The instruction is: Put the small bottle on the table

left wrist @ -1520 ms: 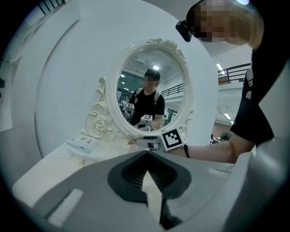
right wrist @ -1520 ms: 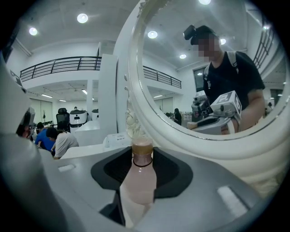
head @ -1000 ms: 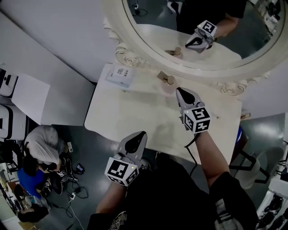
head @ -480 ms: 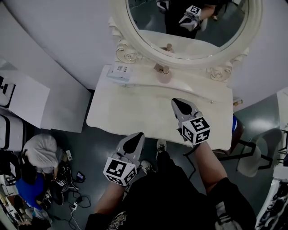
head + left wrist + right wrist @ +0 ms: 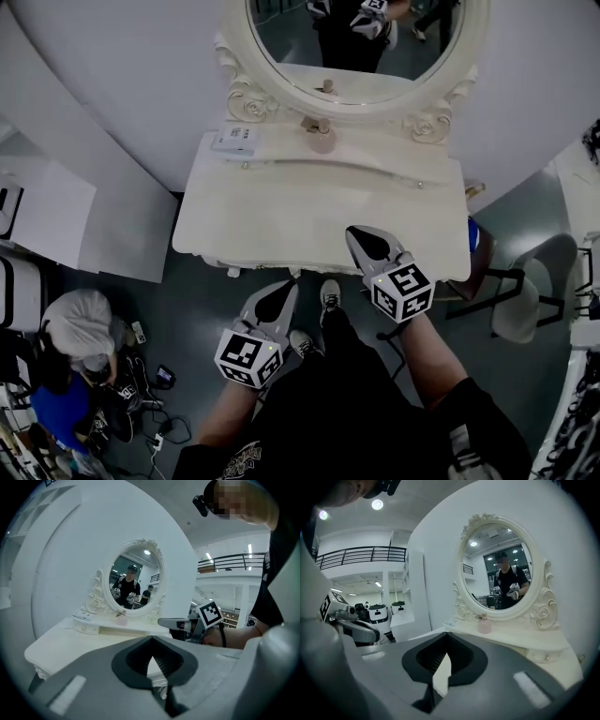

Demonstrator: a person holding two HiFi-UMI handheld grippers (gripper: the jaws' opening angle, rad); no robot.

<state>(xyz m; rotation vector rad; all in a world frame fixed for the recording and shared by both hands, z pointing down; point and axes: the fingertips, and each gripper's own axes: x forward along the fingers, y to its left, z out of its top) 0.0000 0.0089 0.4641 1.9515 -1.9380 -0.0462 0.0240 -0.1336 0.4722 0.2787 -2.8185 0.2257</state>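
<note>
The small pink bottle stands upright on the raised back ledge of the cream dressing table, just below the oval mirror. It also shows in the left gripper view and in the right gripper view. My right gripper hangs over the table's front edge, well short of the bottle, shut and empty. My left gripper is off the table, over the floor in front of it, also shut with nothing held. Both point toward the mirror.
A flat white box lies at the ledge's left end. A chair stands right of the table, with a blue object by the table's right corner. A person crouches on the floor at the lower left, among cables.
Both grippers have drawn back from the table toward my body. The right one, earlier close to the bottle, is now at the front edge. The bottle stays on the ledge.
</note>
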